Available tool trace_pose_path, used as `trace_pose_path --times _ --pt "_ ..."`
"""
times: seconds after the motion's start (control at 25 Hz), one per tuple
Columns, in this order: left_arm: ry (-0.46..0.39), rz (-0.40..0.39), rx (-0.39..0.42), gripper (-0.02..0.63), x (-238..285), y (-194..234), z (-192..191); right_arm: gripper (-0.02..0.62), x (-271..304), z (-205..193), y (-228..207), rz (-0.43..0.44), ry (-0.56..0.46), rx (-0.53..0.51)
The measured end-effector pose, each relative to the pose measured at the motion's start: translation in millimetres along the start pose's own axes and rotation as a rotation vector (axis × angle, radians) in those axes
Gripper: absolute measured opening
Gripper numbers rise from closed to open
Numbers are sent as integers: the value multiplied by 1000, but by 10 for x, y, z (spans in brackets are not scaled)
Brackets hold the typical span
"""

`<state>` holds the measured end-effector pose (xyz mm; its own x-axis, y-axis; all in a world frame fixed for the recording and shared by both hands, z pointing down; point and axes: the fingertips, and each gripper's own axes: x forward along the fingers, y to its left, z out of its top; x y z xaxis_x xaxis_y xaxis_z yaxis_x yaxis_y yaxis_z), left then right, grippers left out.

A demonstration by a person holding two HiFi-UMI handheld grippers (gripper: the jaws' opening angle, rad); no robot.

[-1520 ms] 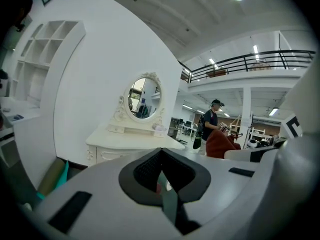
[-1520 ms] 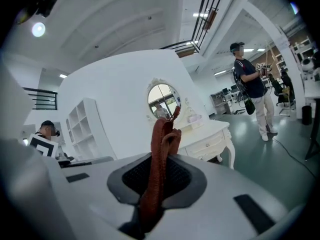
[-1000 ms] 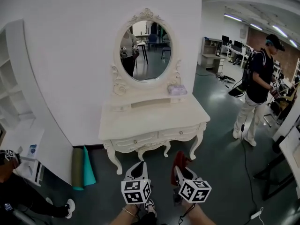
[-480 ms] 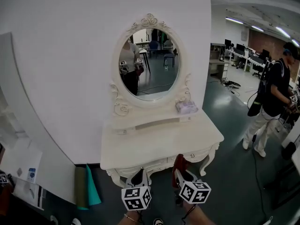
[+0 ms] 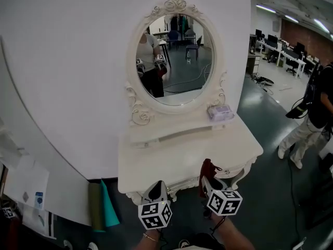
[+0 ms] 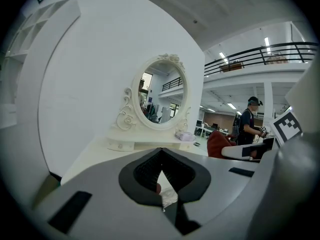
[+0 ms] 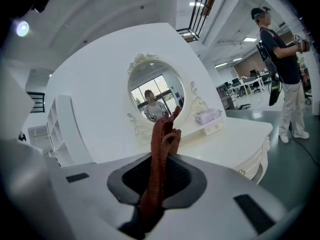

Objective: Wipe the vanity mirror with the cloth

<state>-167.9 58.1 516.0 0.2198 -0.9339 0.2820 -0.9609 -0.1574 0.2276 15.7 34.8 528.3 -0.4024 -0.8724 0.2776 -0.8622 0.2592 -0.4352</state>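
Standing at the front edge of the table [image 5: 156, 163], not yet at the glass. Holding a red cloth [image 7: 161, 144] in the right gripper [image 5: 209, 180], jaws clamped on its lower part, with the free end poking up past the tips. Carrying nothing in the left gripper [image 5: 155, 190], jaws pressed together on air. Finding the mirror [image 5: 175, 59] upright at the back of the table: an oval, long axis vertical, between 11 and 12 o'clock from the cloth in the head view, well apart, with the whole tabletop between. Probably best to reach up and forward with the right gripper, which has the cloth; the left looks about as near, at 6 o'clock of the glass, but bare. Worth minding the small packet [image 5: 221, 112] just beside the frame at 4 to 5 o'clock on any low sweep.
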Motion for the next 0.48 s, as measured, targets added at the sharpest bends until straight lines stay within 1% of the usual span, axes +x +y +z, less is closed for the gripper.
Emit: trace_pose_path --times 0.24,0.48 --pt "3 38 -39 3 248 180 42 61 287 215 -172 -24 6 -33" --pt "-13 120 -78 3 635 322 136 61 807 422 -326 14 32 -55"
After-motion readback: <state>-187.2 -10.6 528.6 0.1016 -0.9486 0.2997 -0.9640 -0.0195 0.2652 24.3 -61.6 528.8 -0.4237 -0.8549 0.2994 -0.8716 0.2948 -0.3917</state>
